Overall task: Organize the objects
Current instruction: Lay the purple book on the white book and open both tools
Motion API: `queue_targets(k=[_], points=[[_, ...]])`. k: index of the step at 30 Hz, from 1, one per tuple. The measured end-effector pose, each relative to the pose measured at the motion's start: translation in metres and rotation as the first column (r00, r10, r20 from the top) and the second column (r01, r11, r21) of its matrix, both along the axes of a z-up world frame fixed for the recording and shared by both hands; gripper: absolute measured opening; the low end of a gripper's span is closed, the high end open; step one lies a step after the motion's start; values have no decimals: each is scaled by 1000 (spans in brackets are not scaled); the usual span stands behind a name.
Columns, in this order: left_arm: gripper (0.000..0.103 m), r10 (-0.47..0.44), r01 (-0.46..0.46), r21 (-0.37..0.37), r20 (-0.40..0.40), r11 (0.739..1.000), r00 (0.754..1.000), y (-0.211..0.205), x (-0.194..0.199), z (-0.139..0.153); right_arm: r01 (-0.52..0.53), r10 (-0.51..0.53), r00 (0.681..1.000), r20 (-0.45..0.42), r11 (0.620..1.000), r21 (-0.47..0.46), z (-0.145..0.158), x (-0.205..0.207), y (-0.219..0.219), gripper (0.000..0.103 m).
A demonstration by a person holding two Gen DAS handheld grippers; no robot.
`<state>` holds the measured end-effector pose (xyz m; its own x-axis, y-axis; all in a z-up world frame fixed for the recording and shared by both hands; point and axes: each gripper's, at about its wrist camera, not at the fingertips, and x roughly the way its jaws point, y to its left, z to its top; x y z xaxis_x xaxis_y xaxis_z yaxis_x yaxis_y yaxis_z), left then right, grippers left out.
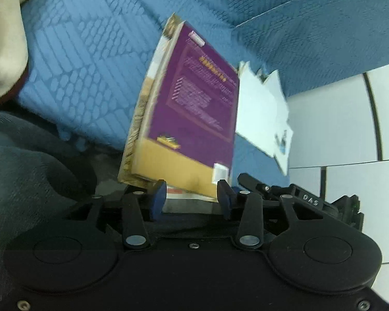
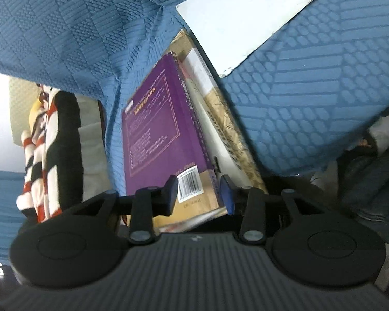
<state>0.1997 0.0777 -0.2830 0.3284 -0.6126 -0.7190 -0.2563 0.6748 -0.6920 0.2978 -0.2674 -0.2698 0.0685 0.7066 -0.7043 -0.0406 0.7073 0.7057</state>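
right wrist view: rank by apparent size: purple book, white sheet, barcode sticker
1-2. white sheet and purple book: similar apparent area, and the sheet is cut off by the frame edge, so no ranking.
3. barcode sticker: clearly smallest.

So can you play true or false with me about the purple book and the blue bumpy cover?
1. The top book of the stack has a purple cover. True.
2. The stack rests on a red wooden table. False: it rests on a blue textured fabric cover.
3. A white barcode sticker sits on the purple book near the right gripper. True.
4. The left gripper has its jaws fully shut. False: a clear gap shows between them.
5. White sheets of paper lie beside the books. True.
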Motion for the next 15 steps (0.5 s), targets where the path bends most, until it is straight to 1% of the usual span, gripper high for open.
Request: queue_targets(k=[2,4,7,10,15], points=[[41,2,-3,30,26,1000,1000,-2,-1,13,-6,6,999,39,1000,-9,11,1,-4,40],[43,-2,-2,63,59,998,998,-5,-3,29,-12,15,995,98,1000,-27,28,2,-6,40],[44,-11,2,84,106,997,994,-11,-8,55,-28,36,981,189,999,-44,56,2,-6,40],[48,-30,8,133,167,991,986,-20,-13,85,-54,71,952,297,997,-63,90,-4,-5,40],[52,-65,14,202,250,979,966,-34,-22,132,-91,111,897,427,994,-65,141,-22,-7,40]])
